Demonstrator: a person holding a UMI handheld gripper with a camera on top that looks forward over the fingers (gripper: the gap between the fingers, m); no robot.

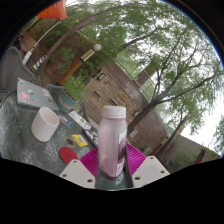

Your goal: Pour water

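A translucent bottle (112, 140) with a pale pink cap and a pink label stands upright between my fingers. My gripper (111, 163) is shut on the bottle, with both magenta pads (92, 160) pressing its lower sides. The bottle is raised above the glass table (25, 130). A white cup (45, 124) stands on the table to the left of the fingers and a little beyond them. The cup's inside is hidden from here.
A yellow object (79, 139) and a small red one (67, 154) lie on the table between the cup and my left finger. A book or box (36, 96) sits farther left. Trees, a wooden fence and a shed fill the background.
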